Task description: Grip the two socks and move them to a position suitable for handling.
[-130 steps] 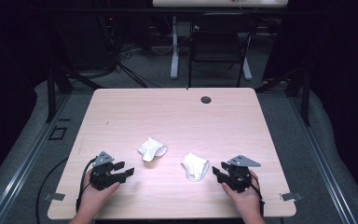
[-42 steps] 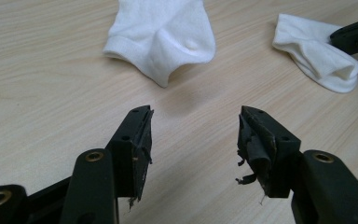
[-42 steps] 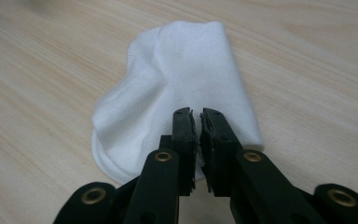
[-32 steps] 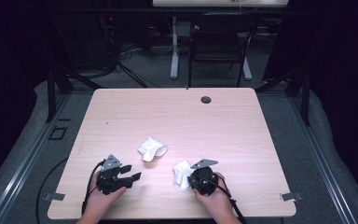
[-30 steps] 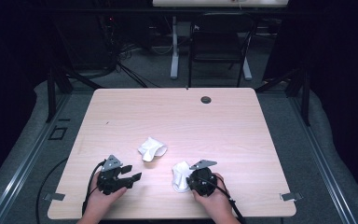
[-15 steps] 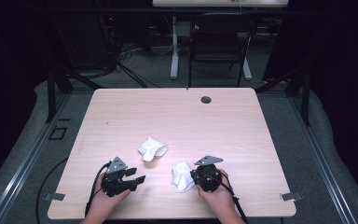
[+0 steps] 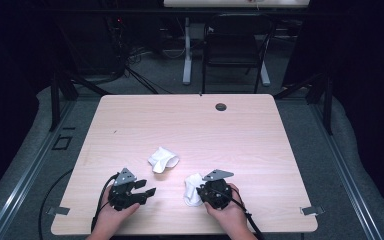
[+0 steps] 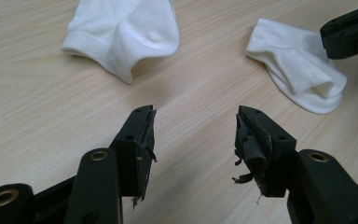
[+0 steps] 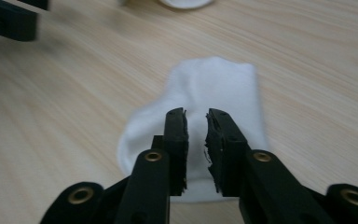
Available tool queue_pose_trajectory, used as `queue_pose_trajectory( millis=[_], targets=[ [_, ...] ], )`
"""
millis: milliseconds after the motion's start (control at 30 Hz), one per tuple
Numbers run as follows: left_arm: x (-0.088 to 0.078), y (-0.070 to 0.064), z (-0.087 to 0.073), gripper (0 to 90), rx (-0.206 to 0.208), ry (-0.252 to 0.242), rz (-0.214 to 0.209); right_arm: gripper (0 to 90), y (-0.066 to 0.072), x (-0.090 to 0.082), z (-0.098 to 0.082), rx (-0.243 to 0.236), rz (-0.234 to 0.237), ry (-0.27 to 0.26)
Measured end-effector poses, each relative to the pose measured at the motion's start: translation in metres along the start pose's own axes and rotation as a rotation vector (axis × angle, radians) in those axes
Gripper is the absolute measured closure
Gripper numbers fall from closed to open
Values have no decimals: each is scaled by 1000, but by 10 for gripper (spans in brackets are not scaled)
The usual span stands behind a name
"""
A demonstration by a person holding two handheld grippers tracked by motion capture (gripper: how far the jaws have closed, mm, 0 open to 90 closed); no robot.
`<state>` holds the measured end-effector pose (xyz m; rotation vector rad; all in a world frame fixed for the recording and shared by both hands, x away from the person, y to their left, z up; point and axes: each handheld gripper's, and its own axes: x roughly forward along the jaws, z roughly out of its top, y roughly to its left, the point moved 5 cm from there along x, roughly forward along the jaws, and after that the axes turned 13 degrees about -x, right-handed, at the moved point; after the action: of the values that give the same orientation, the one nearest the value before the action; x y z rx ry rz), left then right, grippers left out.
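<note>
Two white ankle socks lie on the wooden table (image 7: 240, 135). One sock (image 7: 162, 159) (image 8: 121, 32) sits crumpled left of centre. The other sock (image 7: 193, 190) (image 8: 298, 70) (image 9: 214, 88) lies near the front edge. My right gripper (image 7: 200, 193) (image 9: 196, 116) reaches over it from the right. Its jaws stand a narrow gap apart and have just been opening. The sock shows white under and between their tips, with no fold visibly pinched. My left gripper (image 7: 150, 188) (image 8: 193, 126) rests on the table, wide open and empty, pointing at the bare wood between the socks.
A small black round grommet (image 7: 221, 106) sits near the table's far edge. Beyond the table stand a dark chair (image 7: 232, 45) and desk legs. In the left gripper view the right gripper's black jaw (image 8: 349, 30) enters at top right.
Since the oldest frame my right gripper has come in from the table's right side to the nearer sock, which now lies further left and forward. Within the last second, both hands barely moved.
</note>
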<state>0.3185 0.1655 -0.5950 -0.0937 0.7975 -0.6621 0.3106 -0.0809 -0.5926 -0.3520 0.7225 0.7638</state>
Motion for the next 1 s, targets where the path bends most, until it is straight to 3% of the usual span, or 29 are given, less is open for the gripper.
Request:
queue_pose_trajectory(
  millis=[67, 200, 267, 400, 500, 533, 633, 800, 1000],
  targets=[
    [1, -1, 0, 474, 2, -1, -2, 746, 6, 2, 3, -36, 28, -6],
    [2, -2, -1, 475, 5, 0, -1, 798, 11, 7, 2, -95, -13, 39],
    [1, -1, 0, 475, 0, -2, 7, 833, 11, 8, -2, -76, -14, 71],
    [4, 5, 5, 472, -34, -20, 27, 849, 13, 9, -6, -40, 9, 85],
    [8, 11, 10, 470, -53, -19, 47, 850, 19, 10, -7, -54, 15, 95],
    [12, 17, 17, 474, -55, -25, 82, 850, 26, 11, -7, -53, 23, 87],
    [17, 23, 32, 494, -75, -53, 120, 850, 35, 12, -6, -65, 38, 79],
    [28, 24, 54, 519, -91, -69, 124, 817, 46, 13, -4, -78, 60, 72],
    [51, 21, 73, 468, -119, -66, 128, 813, 43, 0, 6, -60, 67, -5]
  ],
)
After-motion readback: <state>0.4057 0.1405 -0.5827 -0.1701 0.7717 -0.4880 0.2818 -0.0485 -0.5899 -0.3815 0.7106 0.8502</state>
